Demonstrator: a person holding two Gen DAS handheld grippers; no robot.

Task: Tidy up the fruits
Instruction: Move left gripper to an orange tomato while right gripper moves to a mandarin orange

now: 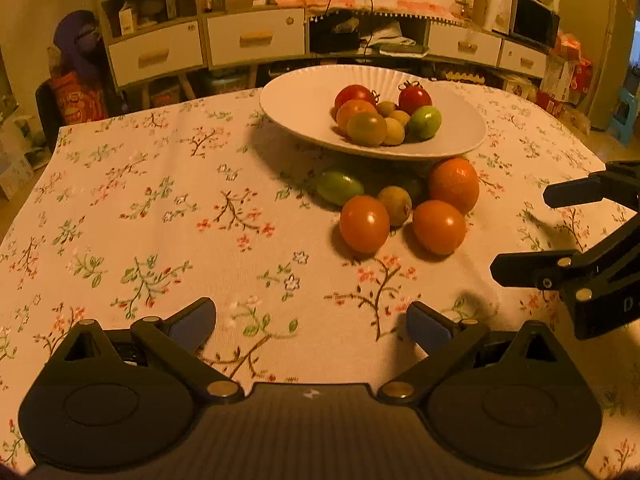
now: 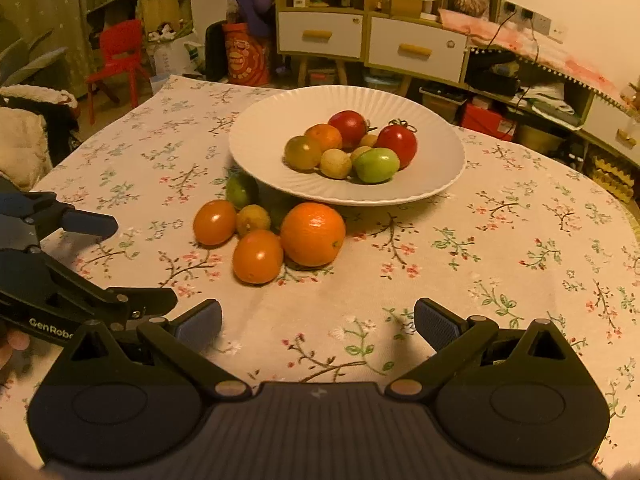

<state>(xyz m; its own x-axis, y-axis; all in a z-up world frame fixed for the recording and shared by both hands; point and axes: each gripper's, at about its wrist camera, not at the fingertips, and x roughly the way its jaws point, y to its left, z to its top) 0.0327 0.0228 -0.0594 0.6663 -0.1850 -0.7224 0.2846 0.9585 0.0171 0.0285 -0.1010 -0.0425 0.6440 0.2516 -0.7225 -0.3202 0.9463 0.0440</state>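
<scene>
A white ribbed bowl (image 1: 304,104) (image 2: 432,184) on the floral tablecloth holds several fruits: red tomatoes, orange ones, small yellow-brown ones and a green one (image 1: 425,122). In front of the bowl lie a large orange (image 1: 454,185) (image 2: 313,234), two orange tomatoes (image 1: 364,224) (image 2: 258,256), a small brown fruit (image 1: 395,205) and a green fruit (image 1: 340,187). My left gripper (image 1: 311,325) hovers open, short of this loose group, nothing between its fingers. My right gripper (image 2: 318,320) is open too, also empty, and shows at the right edge of the left wrist view (image 1: 520,232).
The table (image 1: 160,220) carries a floral cloth reaching to its edges. Behind it stand shelves with white drawers (image 1: 256,38), a red chair (image 2: 120,56) at the left and boxes on the floor. A hand (image 2: 12,344) shows at the left edge.
</scene>
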